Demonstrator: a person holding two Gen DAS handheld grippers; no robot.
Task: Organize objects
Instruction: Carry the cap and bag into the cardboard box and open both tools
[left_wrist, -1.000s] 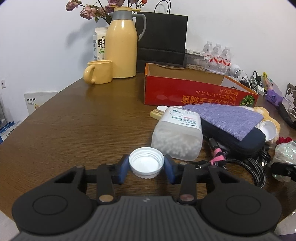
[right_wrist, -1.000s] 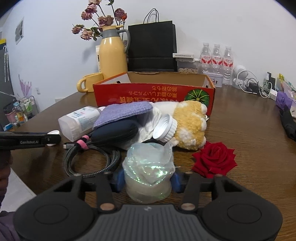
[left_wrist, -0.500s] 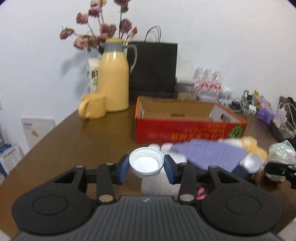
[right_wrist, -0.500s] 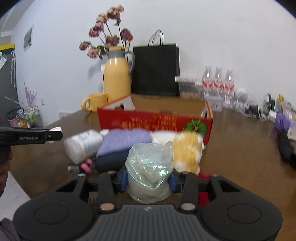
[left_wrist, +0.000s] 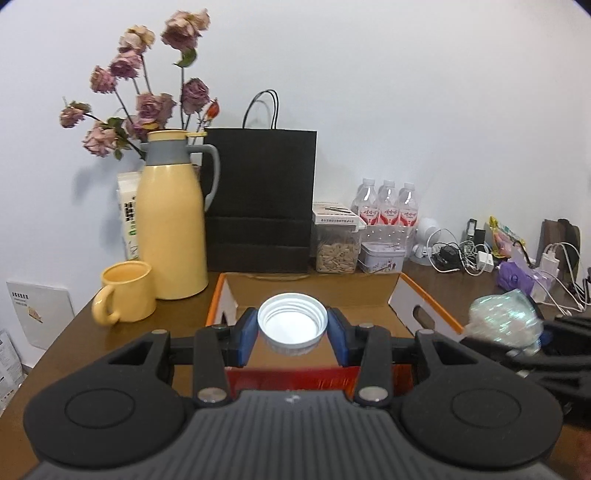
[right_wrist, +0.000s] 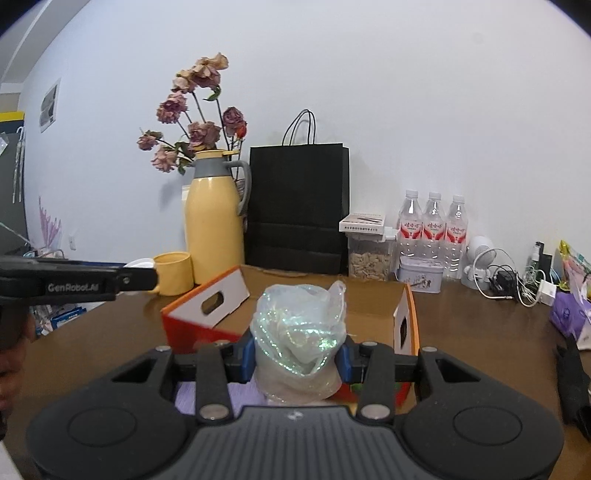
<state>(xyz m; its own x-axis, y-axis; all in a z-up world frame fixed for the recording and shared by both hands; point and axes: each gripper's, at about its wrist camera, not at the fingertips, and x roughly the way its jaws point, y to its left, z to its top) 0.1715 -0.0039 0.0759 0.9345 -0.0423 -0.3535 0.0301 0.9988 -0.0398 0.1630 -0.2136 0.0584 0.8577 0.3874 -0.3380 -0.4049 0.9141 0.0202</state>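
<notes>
White plastic cap (left_wrist: 292, 324) and iridescent bag (right_wrist: 299, 334) are being gripped by left gripper (left_wrist: 292, 334) and right gripper (right_wrist: 297, 360) above the cardboard box (left_wrist: 314, 291); releasing inside is being called for next

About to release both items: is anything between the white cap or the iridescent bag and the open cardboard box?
Nothing visible does. The white cap in the left hand-held gripper and the iridescent bag in the right hand-held gripper both hang near the open cardboard box.

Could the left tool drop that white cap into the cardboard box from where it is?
Probably yes. The left tool holds the white cap above the open cardboard box, and nothing visible lies between them.
</notes>
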